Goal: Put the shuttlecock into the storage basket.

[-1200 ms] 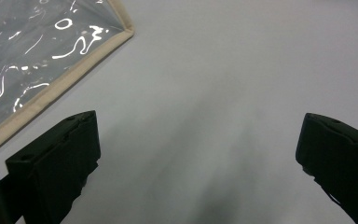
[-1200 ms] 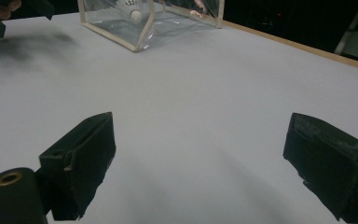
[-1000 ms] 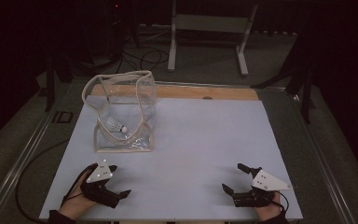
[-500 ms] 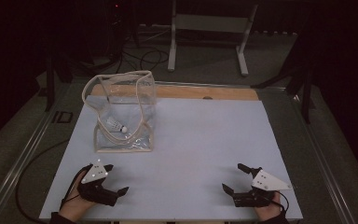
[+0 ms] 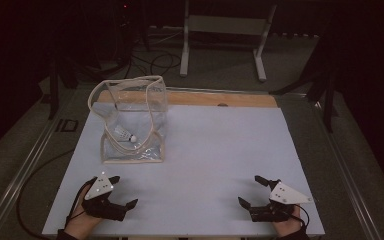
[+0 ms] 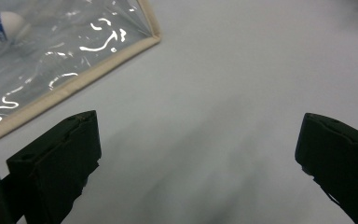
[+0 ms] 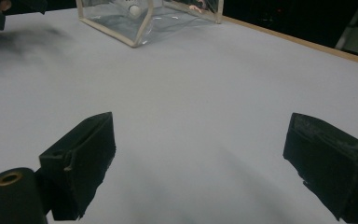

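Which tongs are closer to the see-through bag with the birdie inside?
The left tongs. They sit just in front of the clear bag, while the right tongs are far across the table.

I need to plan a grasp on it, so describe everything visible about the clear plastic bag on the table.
The clear plastic bag with beige fabric trim stands upright on the far-left part of the pale grey table top, its mouth open at the top. The walls look like thin, glossy, creased film; beige binding edges the base, the rim and the looping handles. Inside, a white shuttlecock lies on the bottom. Neither claw touches the bag; the left claw is the nearer one, with bare table between them.
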A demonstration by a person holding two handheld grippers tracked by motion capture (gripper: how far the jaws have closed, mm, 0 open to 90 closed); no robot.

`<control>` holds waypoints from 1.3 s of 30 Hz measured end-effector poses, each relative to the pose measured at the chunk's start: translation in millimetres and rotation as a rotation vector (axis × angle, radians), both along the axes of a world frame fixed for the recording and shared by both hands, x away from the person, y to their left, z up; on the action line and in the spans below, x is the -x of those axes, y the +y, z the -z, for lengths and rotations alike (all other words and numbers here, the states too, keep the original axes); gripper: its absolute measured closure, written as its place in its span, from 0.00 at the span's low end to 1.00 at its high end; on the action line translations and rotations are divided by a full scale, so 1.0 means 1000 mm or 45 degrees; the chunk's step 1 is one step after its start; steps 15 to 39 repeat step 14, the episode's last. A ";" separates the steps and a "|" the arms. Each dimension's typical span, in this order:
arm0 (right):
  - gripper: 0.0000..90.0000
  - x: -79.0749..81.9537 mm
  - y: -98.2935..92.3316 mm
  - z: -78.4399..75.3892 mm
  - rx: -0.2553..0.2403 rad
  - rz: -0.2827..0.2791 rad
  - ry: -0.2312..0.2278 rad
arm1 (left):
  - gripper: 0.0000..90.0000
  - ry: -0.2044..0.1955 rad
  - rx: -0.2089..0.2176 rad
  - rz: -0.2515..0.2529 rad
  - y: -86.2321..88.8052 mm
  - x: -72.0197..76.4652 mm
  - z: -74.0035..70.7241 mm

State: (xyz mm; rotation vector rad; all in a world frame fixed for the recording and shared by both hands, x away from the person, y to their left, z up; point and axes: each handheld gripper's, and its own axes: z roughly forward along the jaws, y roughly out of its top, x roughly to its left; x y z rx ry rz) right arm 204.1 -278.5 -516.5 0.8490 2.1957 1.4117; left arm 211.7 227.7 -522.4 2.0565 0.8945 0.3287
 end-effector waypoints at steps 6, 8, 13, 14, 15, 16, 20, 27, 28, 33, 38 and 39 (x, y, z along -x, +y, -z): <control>0.10 -0.001 0.000 0.001 0.001 0.002 0.011 | 0.01 -0.012 0.015 -0.025 0.000 0.000 0.001; 0.10 -0.001 0.000 0.001 0.000 0.003 0.013 | 0.01 -0.015 0.021 -0.029 0.001 0.000 0.001; 0.10 -0.001 0.000 0.003 0.002 0.003 0.016 | 0.01 -0.003 0.006 -0.017 0.000 0.000 0.003; 0.10 -0.001 0.000 0.003 0.003 0.004 0.017 | 0.01 0.001 0.003 -0.015 -0.001 0.000 0.003; 0.10 -0.001 0.000 0.003 0.003 0.004 0.017 | 0.01 0.001 0.003 -0.015 -0.001 0.000 0.003; 0.10 -0.001 0.000 0.003 0.003 0.004 0.017 | 0.01 0.001 0.003 -0.015 -0.001 0.000 0.003; 0.10 -0.001 0.000 0.003 0.003 0.004 0.017 | 0.01 0.001 0.003 -0.015 -0.001 0.000 0.003; 0.10 -0.001 0.000 0.003 0.003 0.004 0.017 | 0.01 0.001 0.003 -0.015 -0.001 0.000 0.003; 0.10 -0.001 0.000 0.003 0.003 0.004 0.017 | 0.01 0.001 0.003 -0.015 -0.001 0.000 0.003; 0.10 -0.001 0.000 0.003 0.003 0.004 0.017 | 0.01 0.001 0.003 -0.015 -0.001 0.000 0.003; 0.10 -0.001 0.000 0.003 0.003 0.004 0.017 | 0.01 0.001 0.003 -0.015 -0.001 0.000 0.003; 0.10 -0.001 0.000 0.003 0.003 0.004 0.017 | 0.01 0.001 0.003 -0.015 -0.001 0.000 0.003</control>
